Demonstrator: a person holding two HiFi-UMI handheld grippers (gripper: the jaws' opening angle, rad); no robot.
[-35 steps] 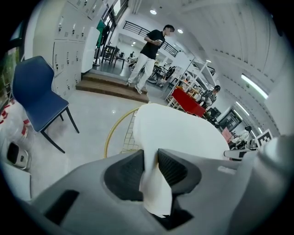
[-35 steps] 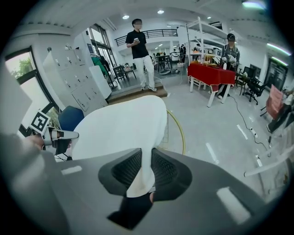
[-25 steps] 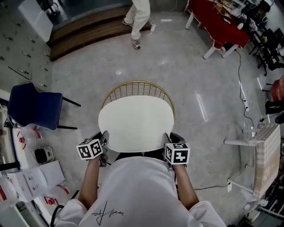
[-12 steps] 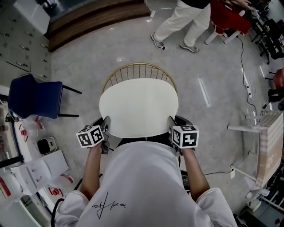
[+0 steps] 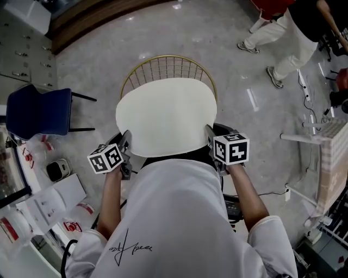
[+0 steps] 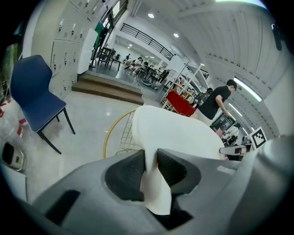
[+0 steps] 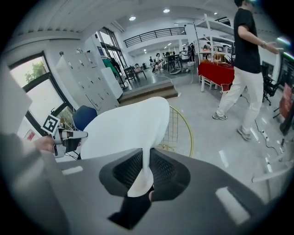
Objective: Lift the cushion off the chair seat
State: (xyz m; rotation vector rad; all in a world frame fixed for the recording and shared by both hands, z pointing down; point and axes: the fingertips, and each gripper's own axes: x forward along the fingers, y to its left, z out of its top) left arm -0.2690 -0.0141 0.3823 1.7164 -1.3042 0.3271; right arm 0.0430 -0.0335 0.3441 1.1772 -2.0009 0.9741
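A cream oval cushion (image 5: 166, 117) lies over the seat of a gold wire chair (image 5: 168, 68), whose backrest shows beyond it. My left gripper (image 5: 126, 142) is shut on the cushion's near left edge. In the left gripper view the soft edge (image 6: 154, 183) is pinched between the dark pads. My right gripper (image 5: 209, 136) grips the near right edge. Its jaws have just been closing, with the cushion's rim (image 7: 143, 176) squeezed between them. In both gripper views the cushion (image 7: 124, 128) rises away from the jaws above the wire chair (image 7: 181, 133). The seat under it is hidden.
A blue chair (image 5: 38, 111) stands to the left, with bags and papers (image 5: 49, 201) on the floor near it. A person (image 5: 296, 32) walks at the upper right. A white rack (image 5: 331, 157) and a floor cable (image 5: 272, 193) are at the right. A wooden step (image 5: 109, 16) runs along the top.
The cushion looks a little larger and nearer in the head view, both grippers still at its near edge. The walking person has gone from the top centre to the upper right.
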